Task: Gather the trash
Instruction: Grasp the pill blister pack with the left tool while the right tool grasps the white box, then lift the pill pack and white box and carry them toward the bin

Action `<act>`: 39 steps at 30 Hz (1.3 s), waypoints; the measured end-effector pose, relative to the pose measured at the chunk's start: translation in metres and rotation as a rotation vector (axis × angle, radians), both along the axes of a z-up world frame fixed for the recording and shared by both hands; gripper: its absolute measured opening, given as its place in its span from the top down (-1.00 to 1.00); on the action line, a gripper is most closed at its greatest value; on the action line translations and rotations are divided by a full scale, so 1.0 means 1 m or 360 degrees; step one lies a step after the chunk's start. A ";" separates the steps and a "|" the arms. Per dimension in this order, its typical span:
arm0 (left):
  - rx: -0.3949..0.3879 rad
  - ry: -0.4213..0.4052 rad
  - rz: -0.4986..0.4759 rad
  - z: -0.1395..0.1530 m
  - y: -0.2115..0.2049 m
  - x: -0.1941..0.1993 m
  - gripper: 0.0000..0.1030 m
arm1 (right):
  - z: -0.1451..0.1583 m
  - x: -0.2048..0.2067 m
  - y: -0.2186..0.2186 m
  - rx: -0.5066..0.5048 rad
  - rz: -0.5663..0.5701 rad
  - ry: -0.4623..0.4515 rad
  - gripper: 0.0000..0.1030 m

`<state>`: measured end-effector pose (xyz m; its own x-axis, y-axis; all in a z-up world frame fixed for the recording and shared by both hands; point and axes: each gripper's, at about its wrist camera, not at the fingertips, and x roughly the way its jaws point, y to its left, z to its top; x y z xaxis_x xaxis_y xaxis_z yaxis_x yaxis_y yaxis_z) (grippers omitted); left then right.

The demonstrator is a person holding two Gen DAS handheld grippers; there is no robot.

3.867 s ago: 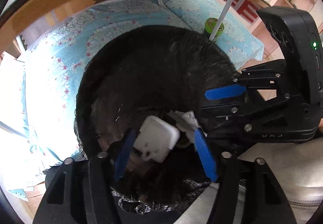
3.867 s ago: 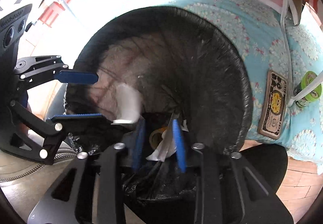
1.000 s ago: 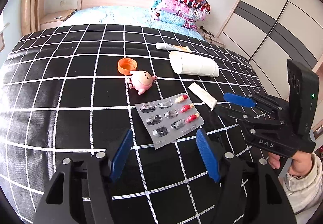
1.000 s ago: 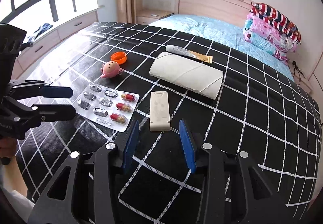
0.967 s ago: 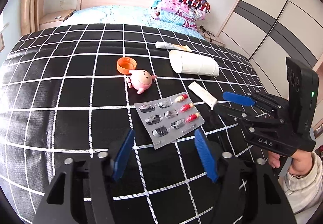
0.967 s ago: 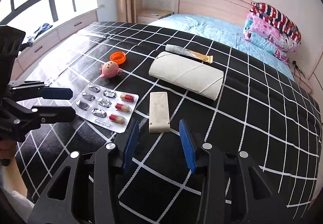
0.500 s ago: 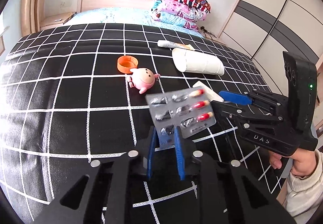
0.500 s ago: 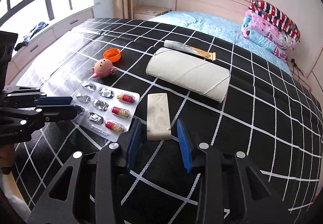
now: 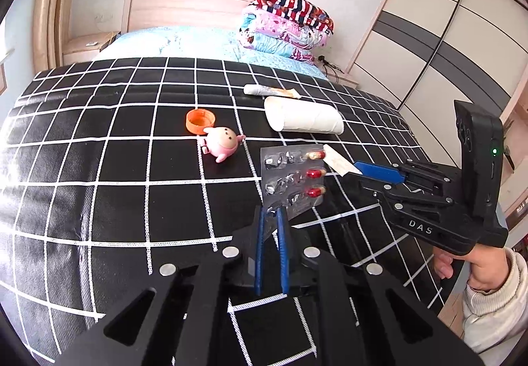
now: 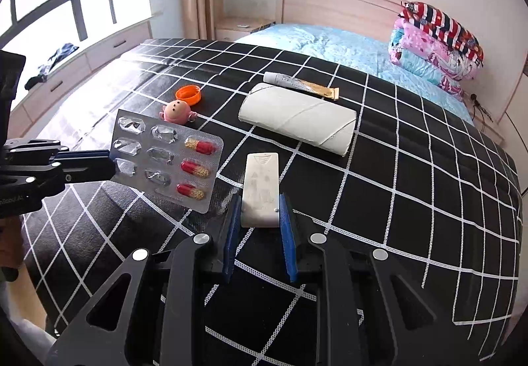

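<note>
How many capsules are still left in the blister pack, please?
3. All sit in one column of the blister pack along the edge farthest from the left gripper pinching it; the other pockets look emptied.

Bright bedroom: arched window (image 10: 49, 3), wooden headboard (image 10: 330, 3), sliding wardrobe (image 9: 445, 36).

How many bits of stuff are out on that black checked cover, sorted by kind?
Pill blister pack: 1
Flat white case: 1
Cardboard tube: 1
Squeeze tube: 1
Orange cap: 1
Pink toy figure: 1
Total: 6

White strip (image 9: 336, 162) partly behind blister pack (image 9: 292, 179)
</note>
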<state>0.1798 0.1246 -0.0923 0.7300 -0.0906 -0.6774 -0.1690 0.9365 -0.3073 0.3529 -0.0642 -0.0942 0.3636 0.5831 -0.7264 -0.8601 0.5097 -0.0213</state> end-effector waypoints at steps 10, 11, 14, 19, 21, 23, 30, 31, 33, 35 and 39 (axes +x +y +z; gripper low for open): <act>0.0104 -0.0064 -0.0061 0.024 -0.026 -0.021 1.00 | 0.019 -0.021 -0.025 0.0082 -0.0021 -0.0038 0.54; 0.0112 -0.0062 -0.0074 0.025 -0.029 -0.024 1.00 | 0.022 -0.024 -0.029 0.0094 -0.0024 -0.0044 0.54; 0.0137 -0.0079 -0.0091 0.031 -0.038 -0.031 1.00 | 0.028 -0.031 -0.039 0.0119 -0.0027 -0.0058 0.54; 0.0180 -0.0130 -0.0102 0.045 -0.052 -0.049 1.00 | 0.039 -0.050 -0.055 0.0157 -0.0019 -0.0097 0.54; 0.0196 -0.0143 -0.0112 0.050 -0.058 -0.056 1.00 | 0.043 -0.058 -0.062 0.0178 -0.0015 -0.0113 0.54; 0.0218 -0.0159 -0.0122 0.055 -0.063 -0.064 1.00 | 0.048 -0.067 -0.068 0.0201 -0.0009 -0.0129 0.54; 0.0246 -0.0206 -0.0195 0.069 -0.082 -0.102 1.00 | 0.051 -0.095 -0.091 0.0267 0.0045 -0.0089 0.54; 0.0259 -0.0207 -0.0204 0.070 -0.086 -0.108 1.00 | 0.050 -0.100 -0.094 0.0269 0.0048 -0.0089 0.54; 0.0277 -0.0206 -0.0224 0.071 -0.092 -0.120 1.00 | 0.049 -0.110 -0.101 0.0278 0.0059 -0.0076 0.54; 0.0281 -0.0203 -0.0239 0.070 -0.097 -0.130 1.00 | 0.047 -0.121 -0.106 0.0274 0.0074 -0.0067 0.54; 0.0291 -0.0154 -0.0303 0.064 -0.109 -0.145 1.00 | 0.048 -0.143 -0.119 0.0263 0.0130 -0.0070 0.54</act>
